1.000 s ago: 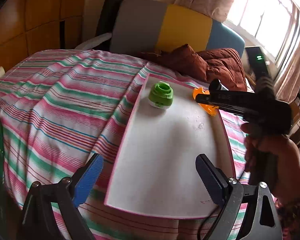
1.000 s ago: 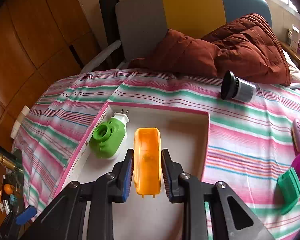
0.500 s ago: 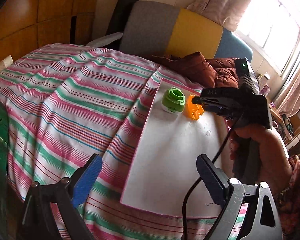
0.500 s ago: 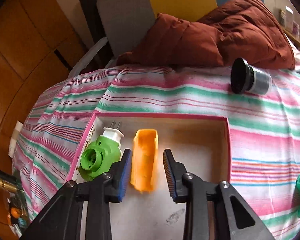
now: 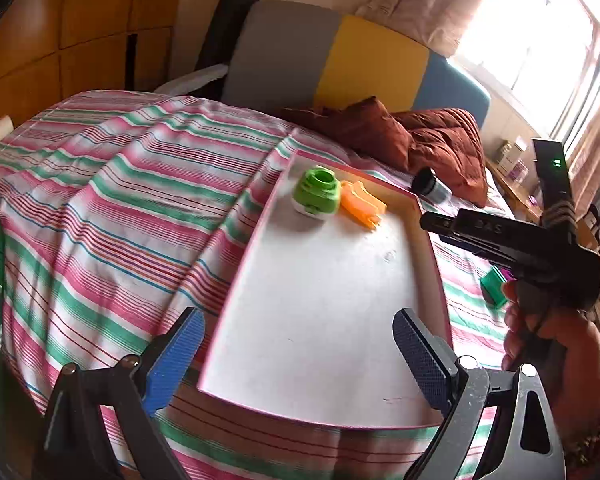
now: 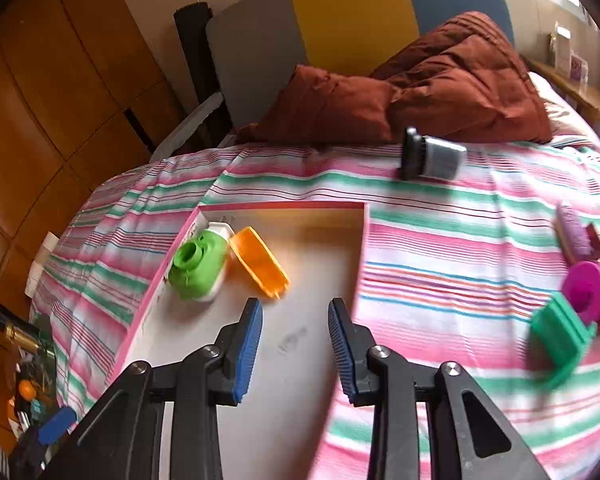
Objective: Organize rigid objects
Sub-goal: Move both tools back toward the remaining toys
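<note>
A shallow white tray (image 6: 356,240) with a pink rim lies on a bed covered by a pink, green and white striped sheet (image 5: 112,216). In the tray's far corner, at about 10 o'clock in the right wrist view, a green plug-in device (image 6: 198,266) touches an orange plastic piece (image 6: 260,262). The rest of the tray floor is bare.

The right hand-held gripper (image 6: 294,328) hovers over the tray with its jaws parted and nothing between them; they have just been opening. The left hand-held gripper (image 5: 296,356) hangs over the tray's near edge, jaws spread wide and empty.

On the sheet at 1 o'clock lies a grey and black cylinder (image 6: 434,158). At 3 o'clock sit a green block (image 6: 560,338) and a magenta disc (image 6: 584,290). A rust-brown quilt (image 6: 420,88) is heaped against a grey, yellow and blue headboard (image 6: 340,20).
</note>
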`<act>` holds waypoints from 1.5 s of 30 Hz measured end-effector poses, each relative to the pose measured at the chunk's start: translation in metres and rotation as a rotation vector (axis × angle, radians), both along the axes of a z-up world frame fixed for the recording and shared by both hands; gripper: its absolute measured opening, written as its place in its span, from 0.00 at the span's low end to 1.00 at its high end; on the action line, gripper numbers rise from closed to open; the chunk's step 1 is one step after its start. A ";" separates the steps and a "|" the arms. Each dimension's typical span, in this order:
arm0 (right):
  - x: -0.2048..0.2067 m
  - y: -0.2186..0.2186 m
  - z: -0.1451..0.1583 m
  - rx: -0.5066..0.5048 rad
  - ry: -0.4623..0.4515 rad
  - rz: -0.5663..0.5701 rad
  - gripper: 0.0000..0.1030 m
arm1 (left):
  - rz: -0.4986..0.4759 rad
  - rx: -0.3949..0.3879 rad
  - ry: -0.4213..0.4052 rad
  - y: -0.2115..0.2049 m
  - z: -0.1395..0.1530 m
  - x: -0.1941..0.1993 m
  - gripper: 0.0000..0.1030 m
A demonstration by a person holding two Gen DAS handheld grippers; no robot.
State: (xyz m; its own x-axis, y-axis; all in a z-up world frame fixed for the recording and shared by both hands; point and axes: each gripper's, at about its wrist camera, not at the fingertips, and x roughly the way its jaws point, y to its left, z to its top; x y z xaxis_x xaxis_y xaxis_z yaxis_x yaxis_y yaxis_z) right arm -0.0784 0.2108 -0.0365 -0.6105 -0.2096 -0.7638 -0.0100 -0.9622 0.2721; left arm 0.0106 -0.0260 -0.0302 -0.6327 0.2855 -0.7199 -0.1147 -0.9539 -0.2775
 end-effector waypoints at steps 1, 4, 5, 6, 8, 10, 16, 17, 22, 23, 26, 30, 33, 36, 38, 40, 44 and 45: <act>0.006 0.002 0.002 0.015 0.005 -0.008 0.33 | -0.009 0.001 -0.002 0.003 0.000 0.001 0.93; 0.021 0.009 0.003 0.043 0.003 -0.020 0.33 | -0.036 -0.006 0.000 0.013 0.001 0.005 0.93; 0.026 0.013 0.004 0.053 0.000 -0.026 0.33 | -0.045 -0.006 0.003 0.016 0.002 0.007 0.93; 0.031 0.016 0.004 0.061 -0.002 -0.031 0.33 | -0.055 -0.006 0.005 0.019 0.002 0.009 0.93; 0.041 0.024 0.004 0.071 -0.005 -0.043 0.33 | -0.070 -0.008 0.006 0.024 0.003 0.012 0.93; 0.050 0.032 0.004 0.079 -0.005 -0.057 0.33 | -0.083 -0.010 0.008 0.030 0.004 0.014 0.93; 0.072 0.052 -0.005 0.120 -0.023 -0.087 0.33 | -0.122 -0.021 0.006 0.050 0.006 0.021 0.93; 0.076 0.056 -0.007 0.123 -0.026 -0.093 0.33 | -0.130 -0.024 0.007 0.053 0.007 0.023 0.93; 0.097 0.077 -0.023 0.123 -0.051 -0.136 0.33 | -0.176 -0.040 0.011 0.071 0.009 0.028 0.93; 0.103 0.082 -0.026 0.121 -0.055 -0.146 0.33 | -0.185 -0.043 0.010 0.076 0.009 0.029 0.93; 0.116 0.096 -0.035 0.111 -0.059 -0.174 0.33 | -0.216 -0.047 0.008 0.089 0.010 0.031 0.93; 0.135 0.117 -0.041 0.114 -0.029 -0.221 0.33 | -0.268 -0.060 0.007 0.109 0.011 0.034 0.93; 0.145 0.136 -0.041 0.138 0.006 -0.264 0.33 | -0.306 -0.070 0.011 0.127 0.014 0.035 0.93; 0.149 0.159 -0.039 0.169 0.032 -0.310 0.33 | -0.345 -0.081 0.011 0.147 0.015 0.033 0.96; 0.149 0.175 -0.038 0.183 0.036 -0.343 0.33 | -0.369 -0.087 0.010 0.161 0.015 0.031 0.96; 0.148 0.191 -0.036 0.194 0.044 -0.377 0.33 | -0.390 -0.098 0.007 0.177 0.015 0.028 0.96; 0.147 0.218 -0.037 0.221 0.053 -0.435 0.33 | -0.416 -0.113 -0.005 0.206 0.013 0.017 0.96; 0.147 0.222 -0.038 0.222 0.054 -0.448 0.33 | -0.418 -0.121 -0.012 0.215 0.012 0.013 0.96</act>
